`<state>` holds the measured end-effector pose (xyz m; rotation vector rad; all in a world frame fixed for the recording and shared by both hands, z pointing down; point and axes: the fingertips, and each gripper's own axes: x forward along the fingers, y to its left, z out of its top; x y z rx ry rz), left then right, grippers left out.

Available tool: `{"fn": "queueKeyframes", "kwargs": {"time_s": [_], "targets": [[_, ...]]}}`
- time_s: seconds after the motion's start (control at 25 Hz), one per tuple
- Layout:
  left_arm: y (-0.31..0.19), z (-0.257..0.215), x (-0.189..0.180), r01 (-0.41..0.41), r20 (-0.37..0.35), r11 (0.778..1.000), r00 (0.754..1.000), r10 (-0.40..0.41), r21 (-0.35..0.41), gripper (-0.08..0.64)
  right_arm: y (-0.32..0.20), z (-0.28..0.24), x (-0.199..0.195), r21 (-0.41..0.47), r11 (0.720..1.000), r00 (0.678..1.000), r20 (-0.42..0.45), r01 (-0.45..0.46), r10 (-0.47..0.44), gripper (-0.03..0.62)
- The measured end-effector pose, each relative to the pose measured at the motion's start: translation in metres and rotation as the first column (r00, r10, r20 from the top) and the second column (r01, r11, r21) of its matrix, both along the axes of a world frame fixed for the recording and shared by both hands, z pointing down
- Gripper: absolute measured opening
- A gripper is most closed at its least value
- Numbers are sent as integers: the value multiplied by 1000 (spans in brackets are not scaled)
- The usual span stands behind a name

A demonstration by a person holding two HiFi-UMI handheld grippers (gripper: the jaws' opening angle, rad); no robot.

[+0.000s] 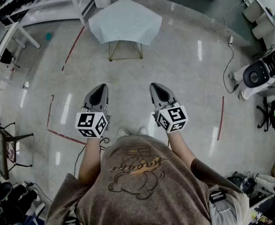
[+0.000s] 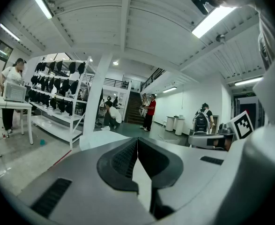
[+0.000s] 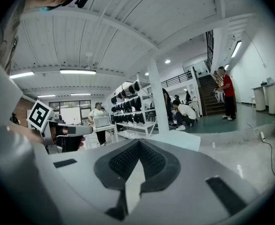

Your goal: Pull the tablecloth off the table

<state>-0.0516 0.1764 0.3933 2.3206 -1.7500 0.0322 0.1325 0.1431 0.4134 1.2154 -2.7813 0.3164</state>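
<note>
Cloth (image 1: 125, 20) drapes desk (image 1: 111, 53), top centre of frame, well apart from grippers | left gripper (image 1: 98, 93), right gripper (image 1: 159, 93): jaws fully closed, empty | Recommend: step in, open jaws, pinch near hem, pull evenly.

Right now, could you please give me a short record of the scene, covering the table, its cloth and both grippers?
tablecloth: pale, draped over the table, ahead of the person
table: only thin yellow legs show beneath the cloth
left gripper: shut, empty, well short of the cloth
right gripper: shut, empty, well short of the cloth
floor: shiny, marked with red tape lines
pull: not yet begun
</note>
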Motion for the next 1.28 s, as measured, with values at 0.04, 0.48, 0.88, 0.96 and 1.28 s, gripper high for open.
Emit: {"fn": "queueKeyframes", "kwargs": {"time_s": [0.04, 0.48, 0.88, 0.96, 1.28], "targets": [[-1, 0, -4, -3, 0, 1000, 1000, 3, -2, 20, -1, -1, -3, 0, 1000, 1000, 10, -3, 3, 5], [-11, 14, -36, -50, -20, 999, 999, 51, 11, 20, -3, 11, -19, 4, 995, 993, 66, -96, 95, 6], [-26, 25, -37, -78, -15, 997, 997, 78, -4, 20, -13, 30, -18, -42, 990, 987, 82, -132, 135, 6], [-33, 25, -38, -78, -13, 997, 997, 78, -4, 20, -20, 31, -21, -47, 991, 987, 87, -128, 131, 6], [-79, 31, -44, -68, -26, 998, 997, 68, -9, 20, -73, 34, -45, -46, 995, 990, 108, -84, 88, 8]]}}
